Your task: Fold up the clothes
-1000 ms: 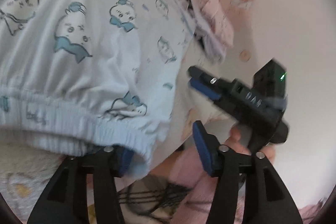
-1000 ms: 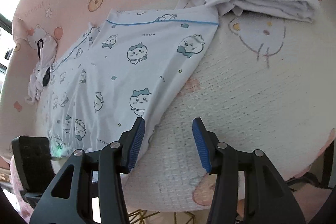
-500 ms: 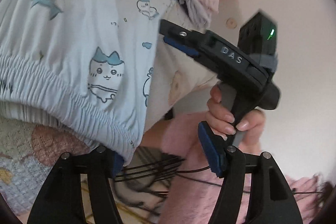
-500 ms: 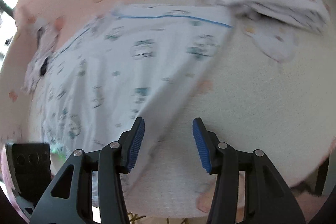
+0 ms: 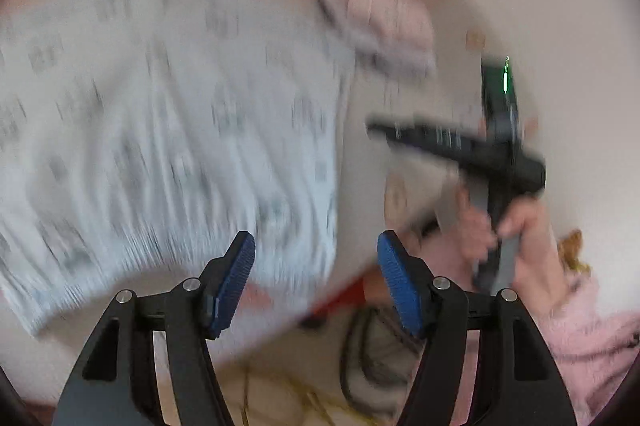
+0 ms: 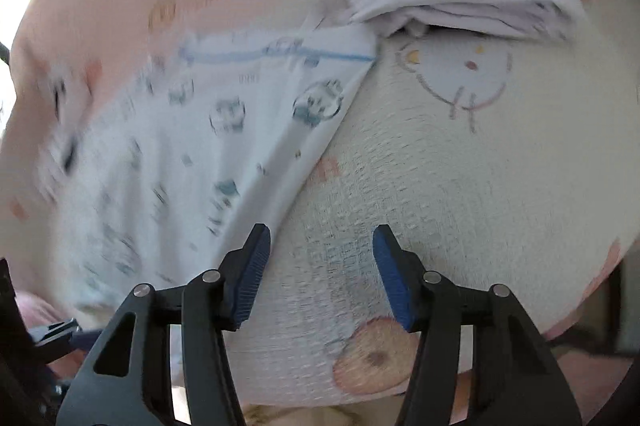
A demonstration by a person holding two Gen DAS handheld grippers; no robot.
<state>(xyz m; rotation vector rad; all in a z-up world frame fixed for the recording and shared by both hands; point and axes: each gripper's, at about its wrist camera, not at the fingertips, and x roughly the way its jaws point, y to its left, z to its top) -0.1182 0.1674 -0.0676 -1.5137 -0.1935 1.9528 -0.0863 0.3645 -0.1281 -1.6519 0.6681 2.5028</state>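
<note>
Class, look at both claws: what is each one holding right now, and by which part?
Nothing. The left claw and the right claw are both open, with no cloth of the blue pyjama bottoms between their pads.

Left wrist: we look forward past our fingers point(image 5: 246, 254), close over the blurred pale-blue printed garment point(image 5: 168, 146) | Right wrist: we look forward and down across the bed point(image 6: 460, 186), near its edge | Shared: the same garment point(image 6: 224, 130); the right gripper point(image 5: 400, 134) appears in our left view.
</note>
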